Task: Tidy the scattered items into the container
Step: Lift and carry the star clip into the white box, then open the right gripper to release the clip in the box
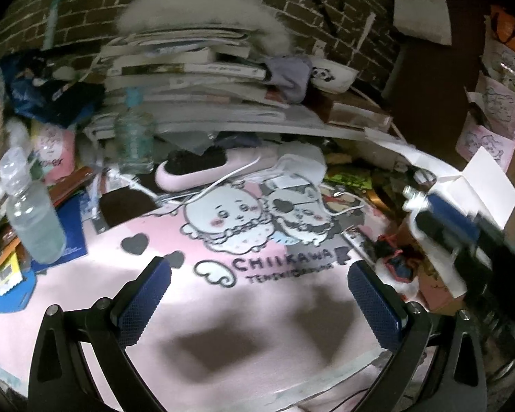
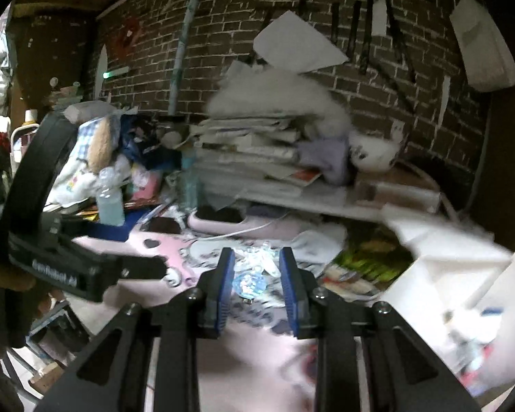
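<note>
Right wrist view: we see the right gripper (image 2: 256,276) over the pink printed mat (image 2: 223,353), jaws partly apart with a clear gap, nothing clamped. Between and just past the blue pads (image 2: 289,295) lies a small round blue-and-clear packet (image 2: 249,283) on the mat, with a clump of clear wrappers (image 2: 257,259) just behind it. The round packet has no readable long axis; the clump seems to run away from us toward the wall, but blur makes this unsure. We can't tell whether the pads touch the packet.

To the right sits the white box (image 2: 439,274), open top, smeared by motion blur; its contents at lower right are unreadable colour patches. The left gripper body (image 2: 61,257) crosses the left side, fingertips hidden.

Left wrist view: left gripper (image 1: 259,286) spread wide, holding nothing, hovering over the mat's cartoon print (image 1: 243,219). The right gripper (image 1: 443,219) shows at the right edge, blurred and cut off. A small red-and-black item (image 1: 396,264) lies near the mat's right edge, shape unclear. Behind: pink slipper (image 1: 202,168), white cable (image 1: 223,182), clear bottle (image 1: 31,213), stack of books (image 1: 195,89) against the brick wall.
</note>
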Motion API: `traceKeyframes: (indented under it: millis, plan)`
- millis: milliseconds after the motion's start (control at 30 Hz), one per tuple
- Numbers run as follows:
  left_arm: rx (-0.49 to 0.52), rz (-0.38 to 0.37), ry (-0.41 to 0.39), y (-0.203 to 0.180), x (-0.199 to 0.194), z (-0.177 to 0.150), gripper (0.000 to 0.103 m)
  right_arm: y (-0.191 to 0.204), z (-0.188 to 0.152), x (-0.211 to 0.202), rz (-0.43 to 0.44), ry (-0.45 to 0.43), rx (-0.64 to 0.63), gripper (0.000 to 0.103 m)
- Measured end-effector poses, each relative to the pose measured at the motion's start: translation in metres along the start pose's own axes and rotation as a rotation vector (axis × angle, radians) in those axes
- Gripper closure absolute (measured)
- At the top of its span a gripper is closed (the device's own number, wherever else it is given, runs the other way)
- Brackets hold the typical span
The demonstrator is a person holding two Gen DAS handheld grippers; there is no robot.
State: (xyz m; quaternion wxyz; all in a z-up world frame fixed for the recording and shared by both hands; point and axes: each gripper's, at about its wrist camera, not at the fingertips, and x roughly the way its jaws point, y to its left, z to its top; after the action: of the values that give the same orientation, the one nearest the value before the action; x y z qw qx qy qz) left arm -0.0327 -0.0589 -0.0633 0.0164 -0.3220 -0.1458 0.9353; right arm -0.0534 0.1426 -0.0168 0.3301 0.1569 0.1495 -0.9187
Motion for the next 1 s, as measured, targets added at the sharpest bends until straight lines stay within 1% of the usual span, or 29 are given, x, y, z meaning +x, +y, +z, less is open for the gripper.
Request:
traceKeyframes:
  millis: [167, 300, 367, 467, 600, 700, 800, 867, 1000]
  plan:
    - [0.022, -0.020, -0.011, -0.013, 0.002, 0.009, 0.000, -0.038, 0.020, -0.022, -0.044, 0.005, 0.000, 0.079]
    - [0.038, -0.040, -0.015, -0.023, 0.004, 0.014, 0.000, -0.086, 0.025, -0.034, 0.014, 0.110, 0.076, 0.079]
    - [0.037, -0.053, -0.015, -0.027, 0.005, 0.015, 0.000, -0.109, 0.023, -0.041, 0.009, 0.155, 0.108, 0.079]
    - [0.039, -0.064, -0.009, -0.033, 0.009, 0.015, 0.000, -0.137, 0.017, -0.052, -0.022, 0.203, 0.145, 0.079]
    - [0.045, -0.054, 0.009, -0.037, 0.013, 0.015, 0.000, -0.166, 0.005, -0.054, -0.010, 0.284, 0.205, 0.079]
    - [0.040, -0.060, 0.019, -0.039, 0.015, 0.014, 0.000, -0.181, -0.006, -0.046, -0.020, 0.354, 0.215, 0.079]
    - [0.039, -0.056, 0.025, -0.040, 0.018, 0.014, 0.000, -0.188, -0.015, -0.032, 0.010, 0.418, 0.224, 0.079]
    - [0.037, -0.055, 0.028, -0.041, 0.020, 0.015, 0.000, -0.187, -0.019, -0.022, 0.029, 0.452, 0.221, 0.079]
    - [0.041, -0.061, 0.042, -0.044, 0.024, 0.014, 0.000, -0.186, -0.023, -0.003, 0.011, 0.504, 0.180, 0.079]
